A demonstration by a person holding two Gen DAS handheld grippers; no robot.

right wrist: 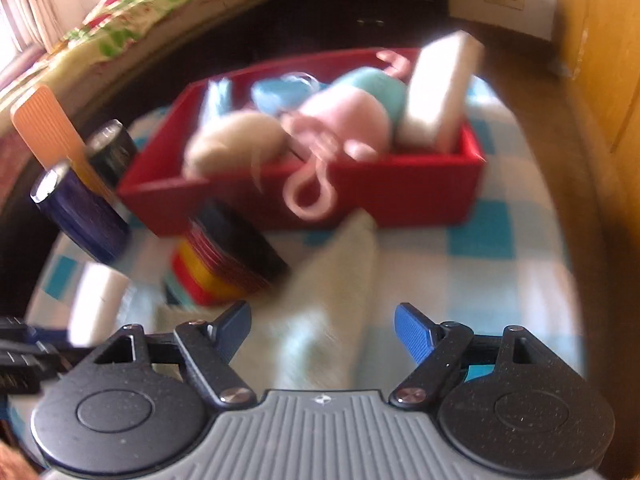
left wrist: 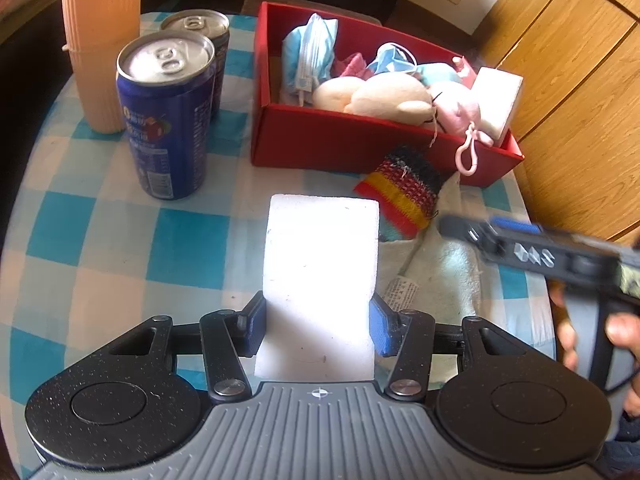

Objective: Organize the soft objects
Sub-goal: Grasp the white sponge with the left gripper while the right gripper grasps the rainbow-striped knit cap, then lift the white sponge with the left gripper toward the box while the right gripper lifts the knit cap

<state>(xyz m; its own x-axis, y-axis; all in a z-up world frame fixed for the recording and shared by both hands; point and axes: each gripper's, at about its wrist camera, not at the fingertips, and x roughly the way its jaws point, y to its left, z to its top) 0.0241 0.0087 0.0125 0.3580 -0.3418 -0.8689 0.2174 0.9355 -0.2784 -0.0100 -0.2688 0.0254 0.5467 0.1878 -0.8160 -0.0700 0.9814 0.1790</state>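
Note:
My left gripper (left wrist: pixel 318 324) is shut on a white sponge block (left wrist: pixel 320 260), held just above the checked tablecloth. This block also shows at the left of the right wrist view, white sponge block (right wrist: pixel 96 300). My right gripper (right wrist: pixel 322 320) is open with nothing between its fingers, over a pale towel (right wrist: pixel 336 280); the picture is blurred. From the left wrist view the right gripper (left wrist: pixel 460 230) comes in from the right above the towel (left wrist: pixel 440 268). A striped knitted piece (left wrist: pixel 400 192) lies in front of the red box (left wrist: pixel 320 140), which holds face masks, plush toys and a second white sponge (left wrist: pixel 498 96).
Two blue drink cans (left wrist: pixel 164 120) and a ribbed orange cup (left wrist: pixel 100 40) stand left of the box. A wooden cabinet (left wrist: pixel 568 80) runs close along the table's right edge. A hand (left wrist: pixel 616 336) grips the right tool's handle.

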